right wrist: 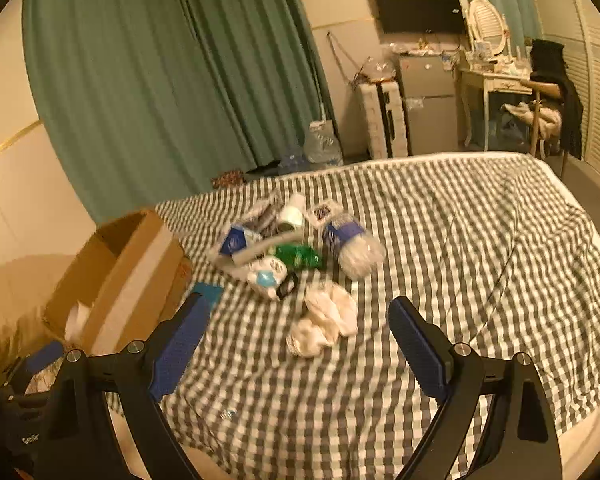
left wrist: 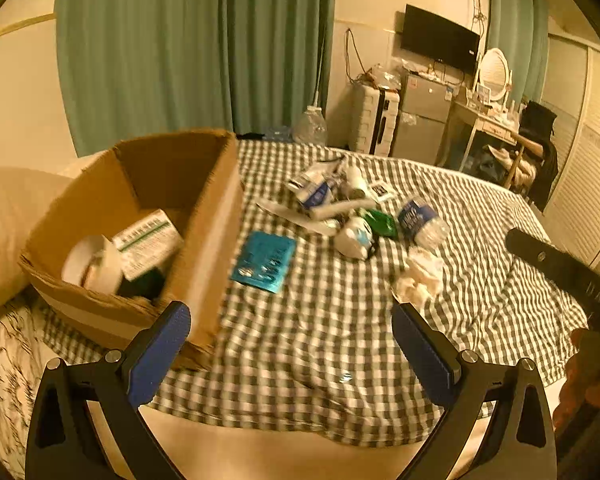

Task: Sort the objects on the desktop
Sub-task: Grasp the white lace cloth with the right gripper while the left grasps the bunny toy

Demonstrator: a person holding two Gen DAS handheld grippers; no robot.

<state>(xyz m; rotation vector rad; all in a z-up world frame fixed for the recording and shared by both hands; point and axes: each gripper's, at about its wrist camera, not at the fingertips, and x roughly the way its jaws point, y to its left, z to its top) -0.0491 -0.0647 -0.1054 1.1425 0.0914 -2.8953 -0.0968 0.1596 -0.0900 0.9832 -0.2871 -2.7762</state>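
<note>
While both tools, left tool [left wrist: 291, 330] and right tool [right wrist: 296, 326], gape wide and empty, crumpled white tissue [right wrist: 325, 319] risks tearing; brown cardboard box [left wrist: 140, 216] may tip.

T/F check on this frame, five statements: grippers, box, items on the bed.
1. Both grippers, left gripper and right gripper, are open and hold nothing. True.
2. The cardboard box is empty. False: a white carton and other items lie inside.
3. The teal packet lies on the checked cover beside the box. True.
4. The water bottle stands upright. False: it lies on its side.
5. The crumpled tissue is in the box. False: it lies on the checked cover.
</note>
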